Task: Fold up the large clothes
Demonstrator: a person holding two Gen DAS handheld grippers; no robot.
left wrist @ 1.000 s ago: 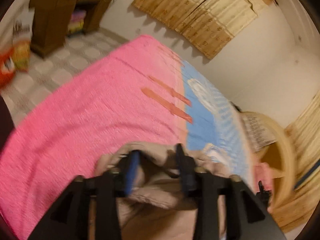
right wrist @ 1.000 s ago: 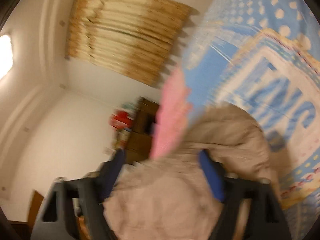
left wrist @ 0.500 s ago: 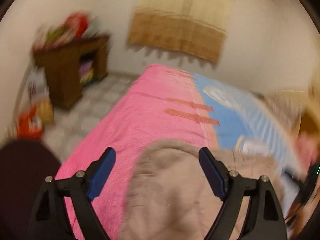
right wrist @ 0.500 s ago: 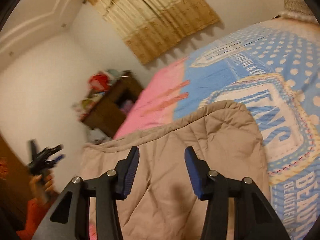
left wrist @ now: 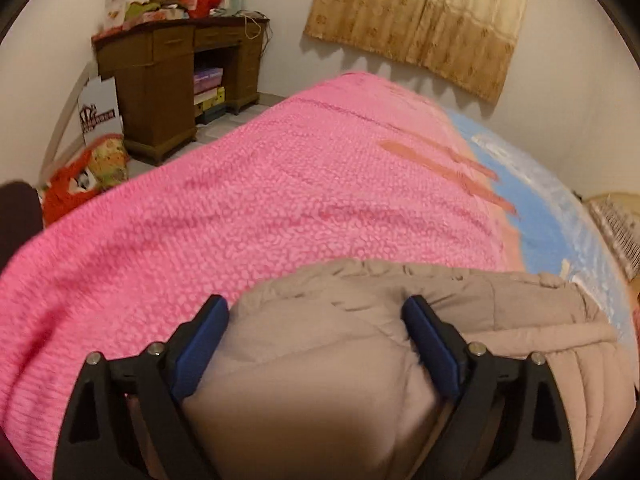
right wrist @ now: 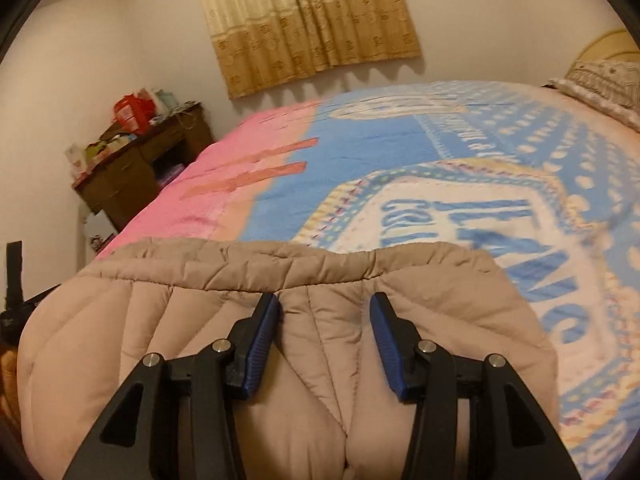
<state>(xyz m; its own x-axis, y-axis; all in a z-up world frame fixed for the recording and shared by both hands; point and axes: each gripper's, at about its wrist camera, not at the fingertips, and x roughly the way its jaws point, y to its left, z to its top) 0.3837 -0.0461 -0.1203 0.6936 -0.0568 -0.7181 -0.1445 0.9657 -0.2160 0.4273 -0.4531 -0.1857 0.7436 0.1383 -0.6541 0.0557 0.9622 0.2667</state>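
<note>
The left claw (left wrist: 314, 312), its jaws just having opened wide, hangs over a beige quilted jacket (left wrist: 320, 360) on the bed (left wrist: 280, 200); puffy fabric bulges between the blue pads (left wrist: 200, 344). Beyond the jacket stretches a pink knitted blanket (left wrist: 260, 208), and beyond that a cluttered brown table (left wrist: 172, 76) and a tan curtain (left wrist: 420, 16).

Home bedroom: bed (right wrist: 400, 152) under pink-blue blanket, curtained window (right wrist: 304, 20), cluttered wooden desk (left wrist: 180, 76).
</note>
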